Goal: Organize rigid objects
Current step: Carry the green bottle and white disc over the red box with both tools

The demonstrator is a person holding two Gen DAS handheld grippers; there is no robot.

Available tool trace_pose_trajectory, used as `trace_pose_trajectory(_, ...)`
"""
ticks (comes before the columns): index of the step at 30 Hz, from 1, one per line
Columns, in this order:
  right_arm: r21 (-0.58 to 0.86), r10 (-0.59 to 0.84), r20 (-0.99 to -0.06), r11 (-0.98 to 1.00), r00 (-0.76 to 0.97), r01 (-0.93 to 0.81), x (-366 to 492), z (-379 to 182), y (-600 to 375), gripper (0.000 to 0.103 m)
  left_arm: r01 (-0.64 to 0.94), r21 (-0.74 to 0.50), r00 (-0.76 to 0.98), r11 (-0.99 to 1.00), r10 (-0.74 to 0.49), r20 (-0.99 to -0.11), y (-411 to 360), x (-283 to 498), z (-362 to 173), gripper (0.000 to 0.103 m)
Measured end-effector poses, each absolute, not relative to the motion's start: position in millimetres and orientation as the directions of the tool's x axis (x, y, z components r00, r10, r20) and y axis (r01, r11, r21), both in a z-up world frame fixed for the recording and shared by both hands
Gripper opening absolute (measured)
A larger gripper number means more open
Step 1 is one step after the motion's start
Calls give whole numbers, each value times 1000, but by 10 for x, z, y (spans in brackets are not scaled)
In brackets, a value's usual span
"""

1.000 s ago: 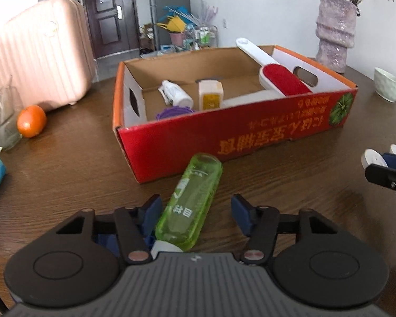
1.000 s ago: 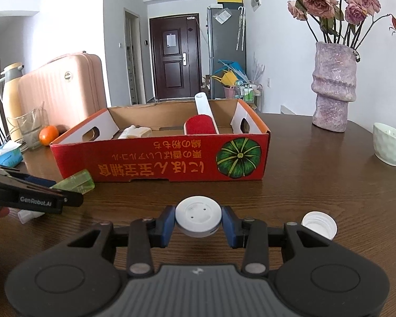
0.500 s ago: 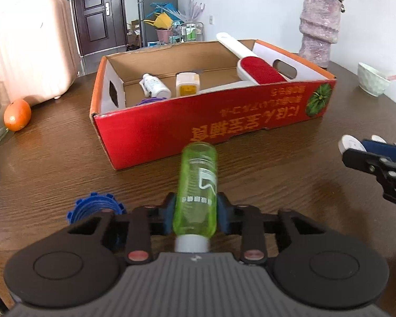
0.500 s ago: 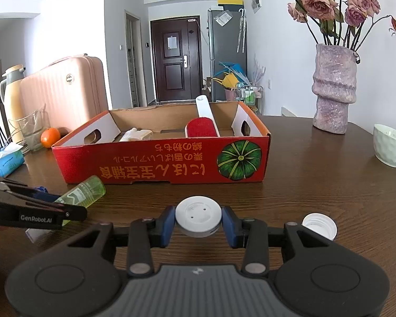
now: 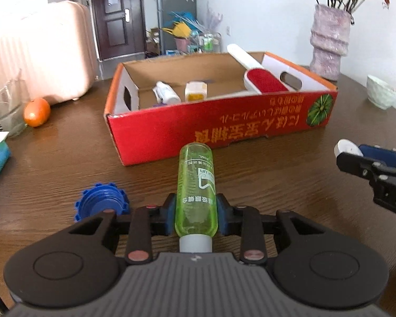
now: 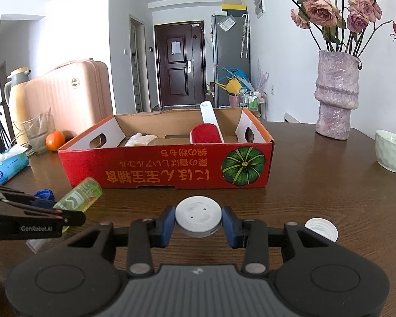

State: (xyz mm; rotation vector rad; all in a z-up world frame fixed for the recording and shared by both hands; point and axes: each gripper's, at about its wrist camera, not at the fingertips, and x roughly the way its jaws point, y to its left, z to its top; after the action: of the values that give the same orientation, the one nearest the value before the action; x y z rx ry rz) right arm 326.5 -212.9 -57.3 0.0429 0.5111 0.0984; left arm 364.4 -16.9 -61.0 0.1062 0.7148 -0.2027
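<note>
Wooden table [image 5: 277,179]; pink suitcase [image 6: 71,92] beyond

A dark wooden table [image 6: 316,185] carries a red cardboard box [image 6: 169,169] straight ahead of both grippers. Left of the left gripper lie a blue cap [image 5: 101,202], an orange [image 5: 36,108] and a tissue pack [image 6: 6,167]. Just right of the right gripper sits a white cap [image 6: 320,228]; farther right stand a bowl [image 6: 392,149] and a vase [image 6: 336,95].

We read "GenRobot.AI" in white on the left gripper [image 6: 66,212]. The red box [image 6: 169,166] beside it bears upside-down yellow Japanese lettering; the green bottle [image 5: 196,190] carries small, illegible print.
</note>
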Motion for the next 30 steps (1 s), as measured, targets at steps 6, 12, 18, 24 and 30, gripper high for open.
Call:
trace_pose_trajectory(6, 64, 112, -462, 994, 880, -93, 3217, -531, -2119, 38, 197, 17, 766, 980, -143, -627, -191, 3529, -495, 31)
trace_pose_trajectory(12, 64, 121, -437, 993, 891, -103, 3170, -482, -2115, 38, 165, -13, 791, 986, -140, -595, -225, 3396, -370, 31)
trace_pose_trajectory(18, 67, 130, -414, 991, 901, -112, 3125, -436, -2109, 38, 142, -57, 815, 988, -150, -561, -268, 3241, -218, 31)
trace_pose_trajectory(24, 83, 144, -378, 989, 914, -122, 3047, -352, -2133, 38, 131, -91, 825, 987, -160, -541, -322, 3081, -153, 32)
trace_pose_trajectory(30, 95, 170, -345, 985, 923, -146, 2975, -244, -2137, 38, 103, -142, 848, 985, -161, -505, -322, 2930, -40, 31)
